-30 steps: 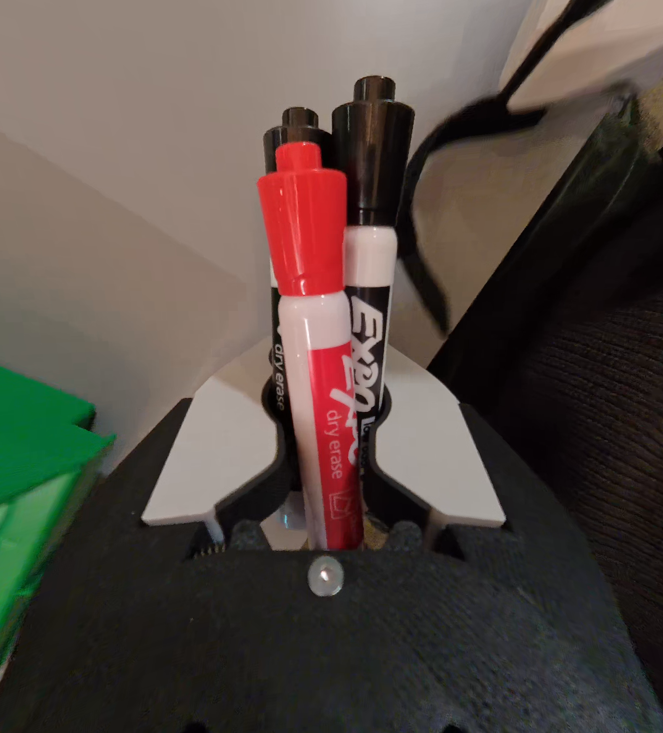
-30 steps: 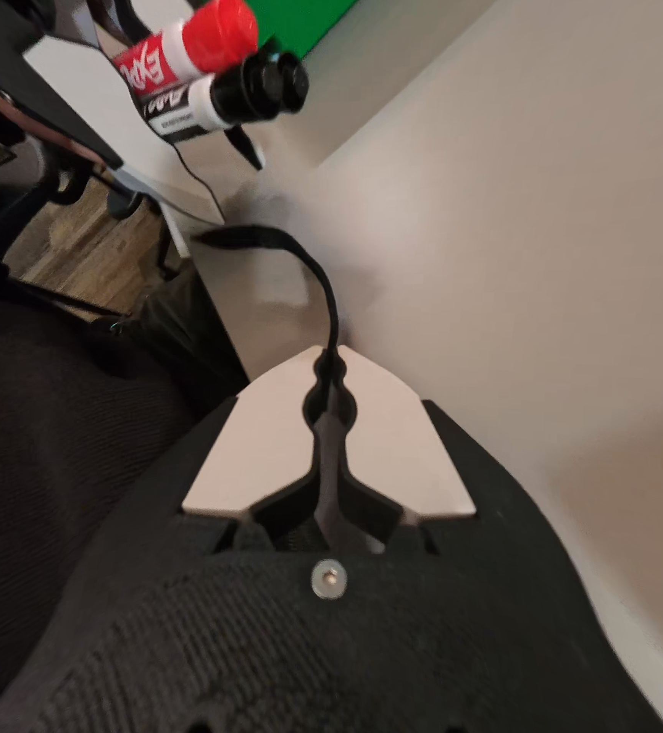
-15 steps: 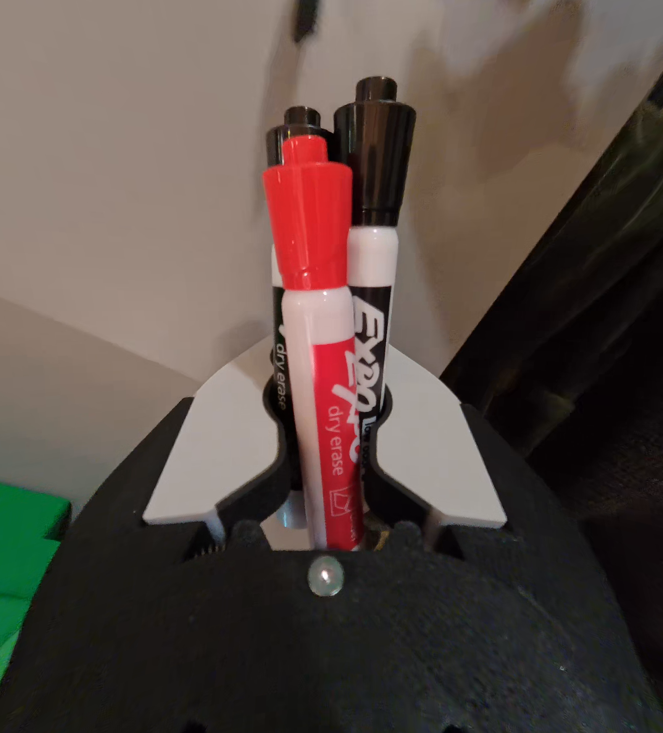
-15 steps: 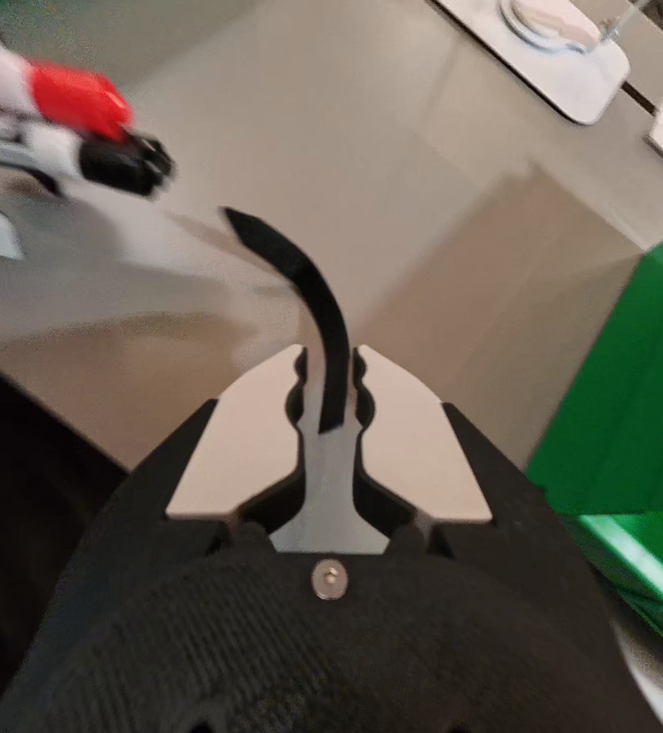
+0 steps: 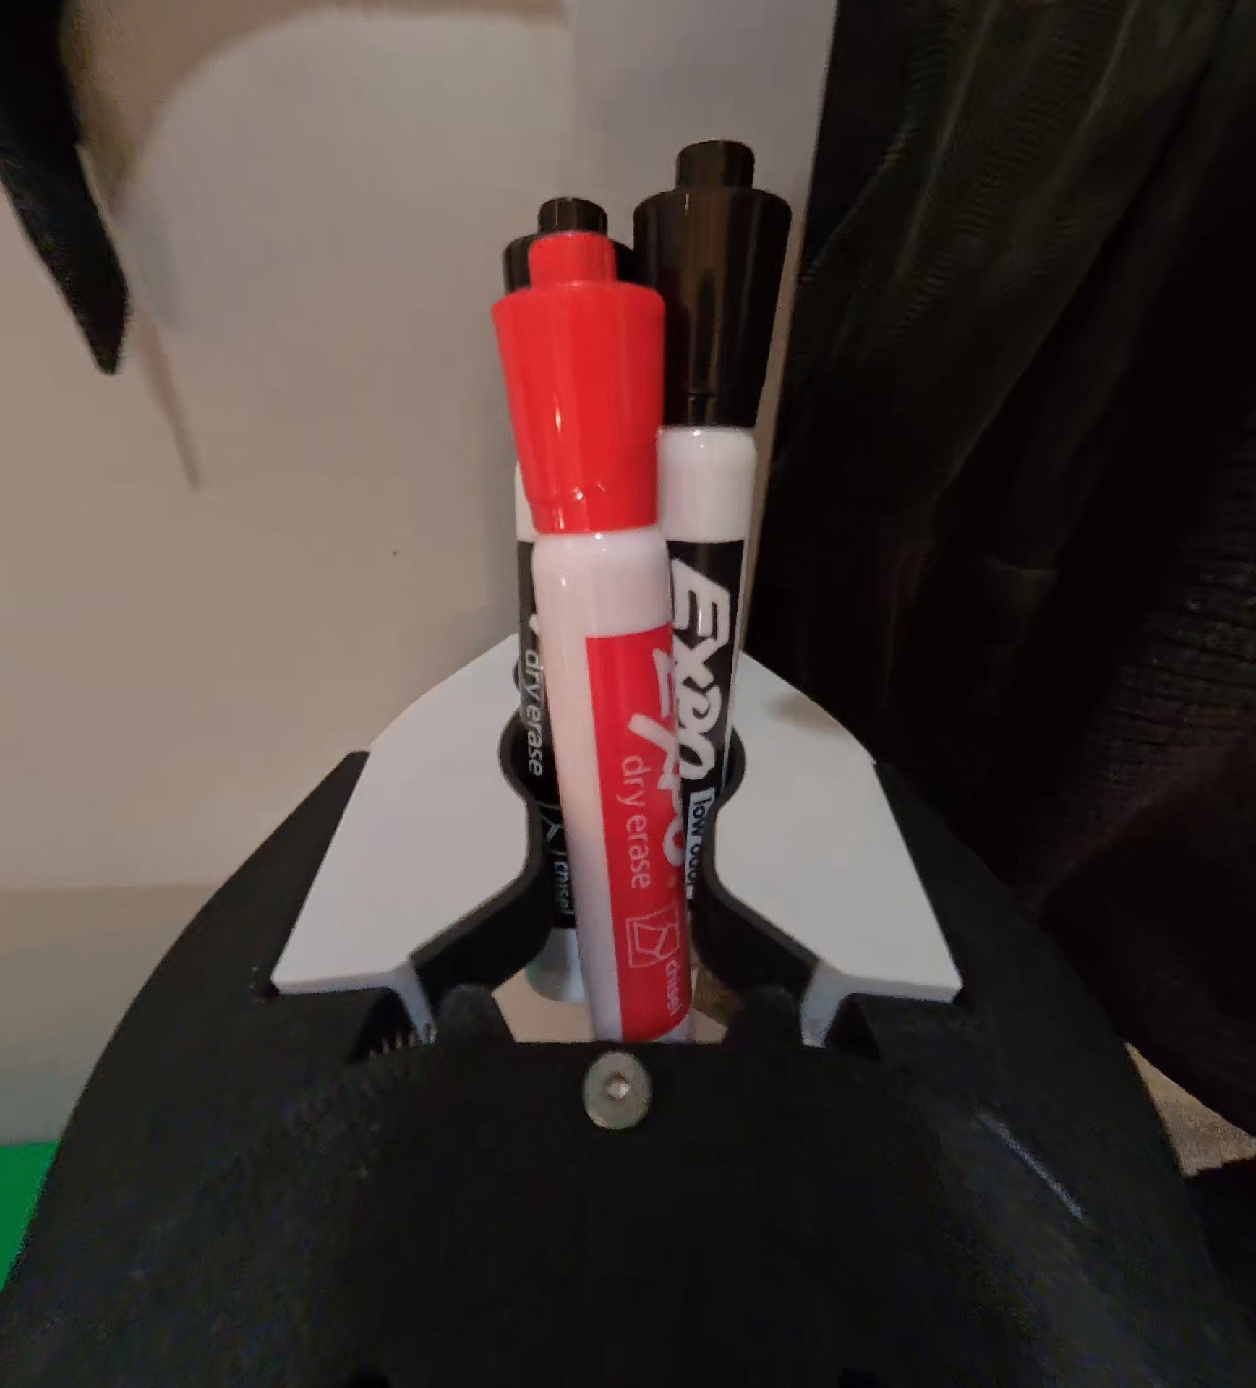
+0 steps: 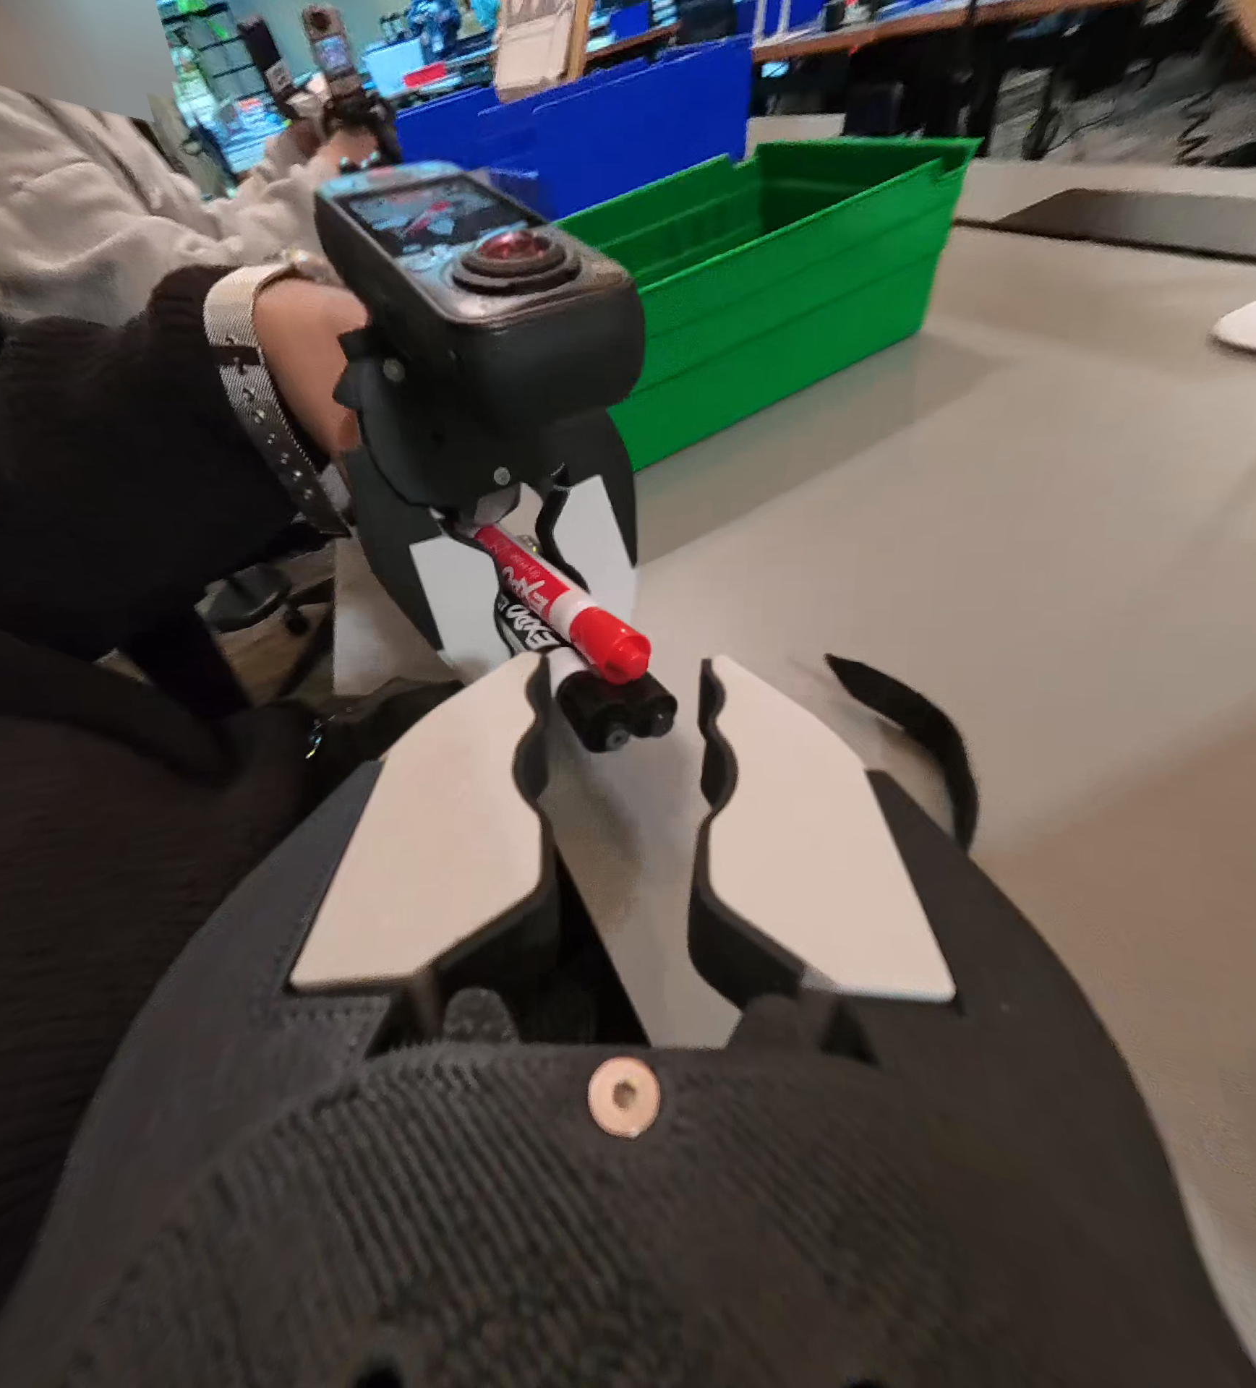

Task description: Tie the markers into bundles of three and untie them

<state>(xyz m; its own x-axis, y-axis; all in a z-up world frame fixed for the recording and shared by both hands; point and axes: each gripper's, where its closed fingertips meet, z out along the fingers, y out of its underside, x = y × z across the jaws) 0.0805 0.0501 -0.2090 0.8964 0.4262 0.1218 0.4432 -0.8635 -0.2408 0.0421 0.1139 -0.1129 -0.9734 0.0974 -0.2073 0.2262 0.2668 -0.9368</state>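
Left gripper (image 5: 621, 721): flat white finger plates with scalloped black inner edges, clamped on a bundle of three dry-erase markers. Red-capped marker (image 5: 594, 526) nearest the camera, glossy faceted cap, white barrel with a red label; two black-capped markers (image 5: 711, 360) tucked behind it, side by side, all pointing caps-forward out past the fingertips. Behind the bundle, a smooth pale table surface (image 5: 234, 601); at right, dark ribbed fabric (image 5: 1060, 526); at upper left, a blurred black strap end (image 5: 46, 188). Right gripper (image 6: 621, 751): same white plates on a ridged black printed body, spread apart with nothing between them, only bare table showing in the gap. Just beyond its fingertips, the marker caps (image 6: 613, 713) aimed toward it, close but apart from both plates. Just right of the right plate, a curved black strap (image 6: 917, 736) on the table. Farther off, a hand (image 6: 301, 338) in a dark sleeve gripping the left tool, a black camera (image 6: 482, 278) mounted on top. Far behind, an open green plastic bin (image 6: 782, 300) on the table, blue bins (image 6: 609, 128) beyond it.
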